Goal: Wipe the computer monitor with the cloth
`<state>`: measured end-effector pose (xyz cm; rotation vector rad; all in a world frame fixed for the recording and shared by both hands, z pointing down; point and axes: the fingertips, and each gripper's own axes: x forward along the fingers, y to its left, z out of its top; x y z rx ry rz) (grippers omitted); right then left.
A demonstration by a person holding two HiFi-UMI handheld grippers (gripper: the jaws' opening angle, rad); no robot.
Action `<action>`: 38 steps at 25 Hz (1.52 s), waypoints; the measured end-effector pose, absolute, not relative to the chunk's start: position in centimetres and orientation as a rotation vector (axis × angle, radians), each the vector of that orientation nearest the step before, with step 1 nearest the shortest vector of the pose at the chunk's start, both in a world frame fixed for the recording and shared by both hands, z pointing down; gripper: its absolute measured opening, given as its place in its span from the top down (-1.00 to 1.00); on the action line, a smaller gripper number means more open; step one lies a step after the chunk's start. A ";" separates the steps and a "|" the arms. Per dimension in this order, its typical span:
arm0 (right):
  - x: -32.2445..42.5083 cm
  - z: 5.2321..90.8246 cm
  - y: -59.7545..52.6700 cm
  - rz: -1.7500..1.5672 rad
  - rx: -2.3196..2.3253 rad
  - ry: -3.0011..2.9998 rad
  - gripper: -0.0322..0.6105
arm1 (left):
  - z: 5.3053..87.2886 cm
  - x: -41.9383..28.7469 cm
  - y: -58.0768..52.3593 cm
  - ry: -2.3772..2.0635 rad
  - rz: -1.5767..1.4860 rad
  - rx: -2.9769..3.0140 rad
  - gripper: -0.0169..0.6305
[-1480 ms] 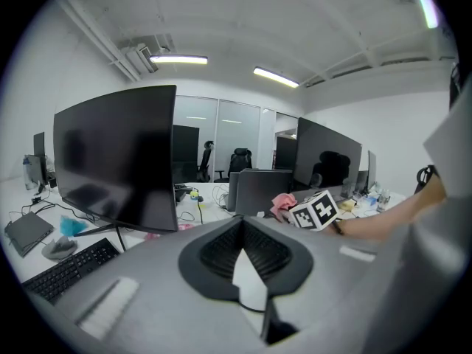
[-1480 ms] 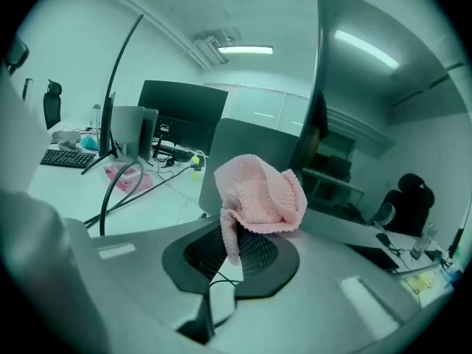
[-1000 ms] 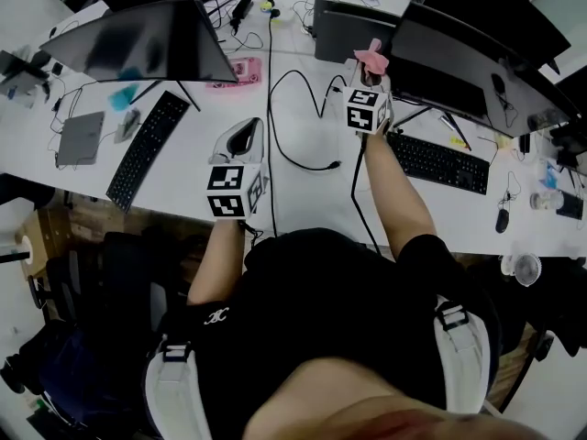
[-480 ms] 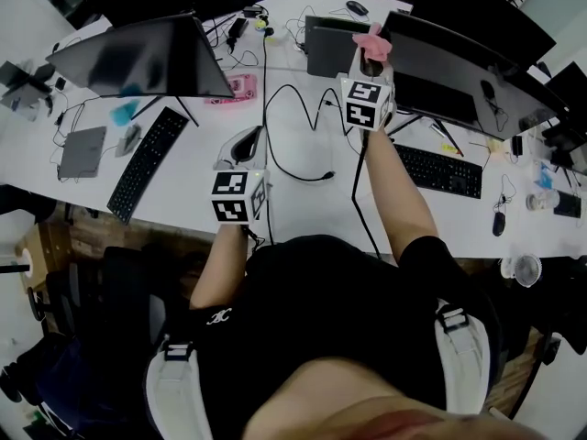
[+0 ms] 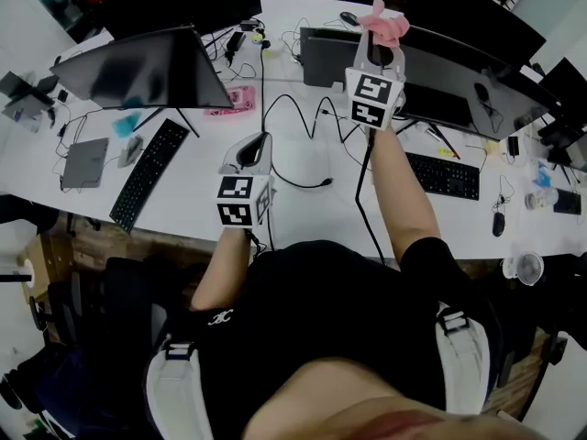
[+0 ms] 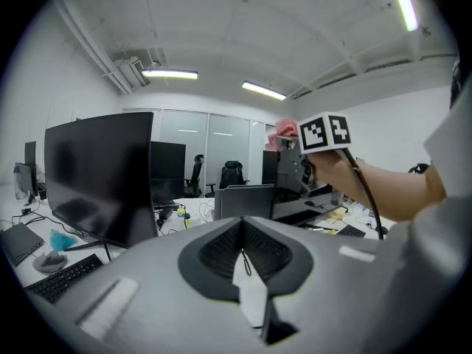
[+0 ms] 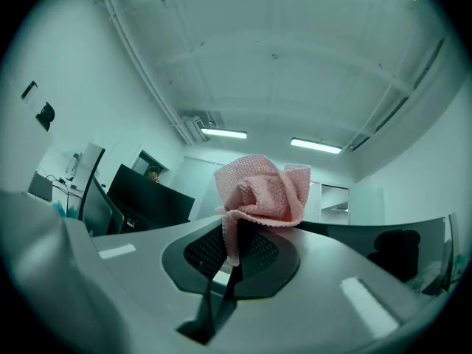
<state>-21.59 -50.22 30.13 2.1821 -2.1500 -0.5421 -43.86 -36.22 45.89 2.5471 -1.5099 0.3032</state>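
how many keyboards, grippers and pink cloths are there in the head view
keyboards: 2, left keyboard, right keyboard
grippers: 2, left gripper, right gripper
pink cloth: 1
total: 5

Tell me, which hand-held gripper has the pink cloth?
The right hand-held gripper, up beside the right-hand monitor, pinches the pink cloth; the left hand-held gripper is shut and empty.
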 end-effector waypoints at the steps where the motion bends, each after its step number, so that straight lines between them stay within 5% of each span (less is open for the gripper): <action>1: -21.6 29.4 -49.5 -0.564 2.192 -2.163 0.87 | 45.9 -43.8 -36.2 -1.508 0.302 2.548 0.78; 8: -22.3 27.4 -43.0 -0.677 2.152 -2.293 0.87 | 44.7 -43.5 -36.6 -1.514 0.268 2.572 0.78; 18: -21.3 36.6 -37.1 -0.340 2.068 -2.342 0.87 | 43.8 -41.3 -36.3 -1.482 0.218 2.610 0.78; 38: -20.9 40.3 -36.3 -0.211 1.981 -2.371 0.87 | 44.3 -38.7 -36.7 -1.437 0.221 2.623 0.78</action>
